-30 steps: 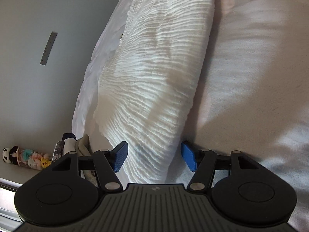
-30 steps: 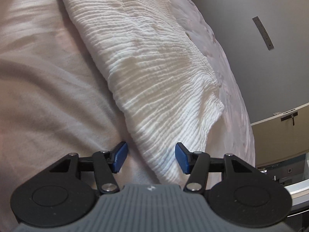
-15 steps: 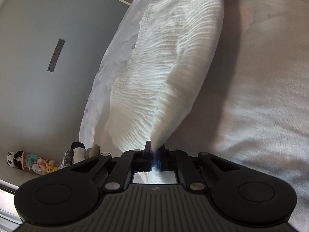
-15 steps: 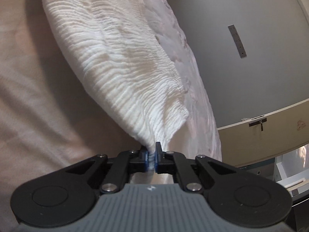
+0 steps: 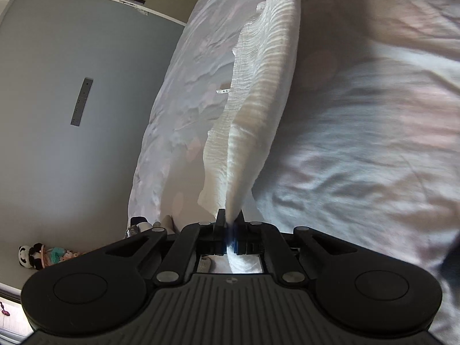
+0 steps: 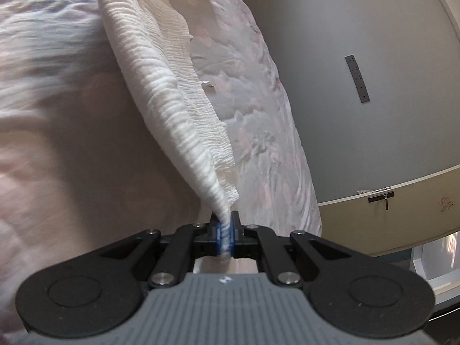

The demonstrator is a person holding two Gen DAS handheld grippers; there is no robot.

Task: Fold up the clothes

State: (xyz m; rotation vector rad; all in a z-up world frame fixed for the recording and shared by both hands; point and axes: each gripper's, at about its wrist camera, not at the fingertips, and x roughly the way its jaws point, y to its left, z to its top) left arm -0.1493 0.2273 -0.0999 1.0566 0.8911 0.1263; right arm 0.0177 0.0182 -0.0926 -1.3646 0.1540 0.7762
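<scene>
**We hold a soft white cloth by two spots**

Our left tool is pinched tight on the edge of the white cloth. Our right tool is pinched tight on another bit of the same edge. Both tools have just snapped together, with the cloth caught between their blue pads.

We think the cloth is light and very soft. It bends and sags where nothing holds it, so it will flop and swing. It does not look slippery, because it is full of tiny ridges. We think the best places to hold are the corners or the edge, well apart, so it hangs flat.

The cloth is white and crinkly, with thin wavy lines all across it. It hangs in the air from our tools, and its far end reaches down toward the bed. The bed has a pale sheet with faint pink flowers.
</scene>
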